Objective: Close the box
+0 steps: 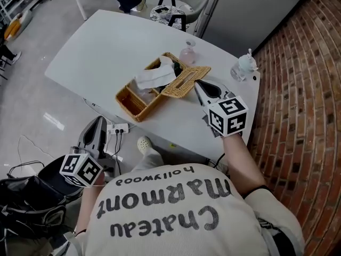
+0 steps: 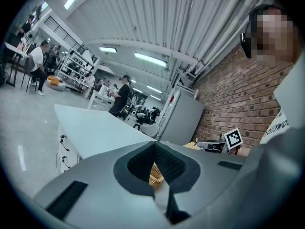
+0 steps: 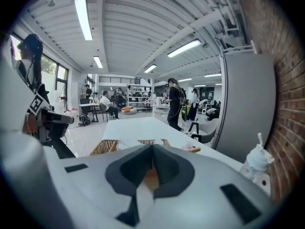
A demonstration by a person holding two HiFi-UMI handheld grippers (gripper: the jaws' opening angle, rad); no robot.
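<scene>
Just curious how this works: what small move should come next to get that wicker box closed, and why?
Probably swing the lid over the box: the right gripper seems to pinch the lid's edge, and the lid lies open beside the white tissue sticking out.

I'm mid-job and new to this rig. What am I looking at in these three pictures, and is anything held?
No robot arm: a person holds tongs in each hand. One picture looks down from a head camera; the other two ride on the left and right tongs, looking along their jaws. On the white table: a wicker box with white paper inside, its lid swung open, and a small pink container. The right tongs are shut, tips at the lid's edge; whether they grip it is unclear. The left tongs are shut and empty, off the table.
</scene>
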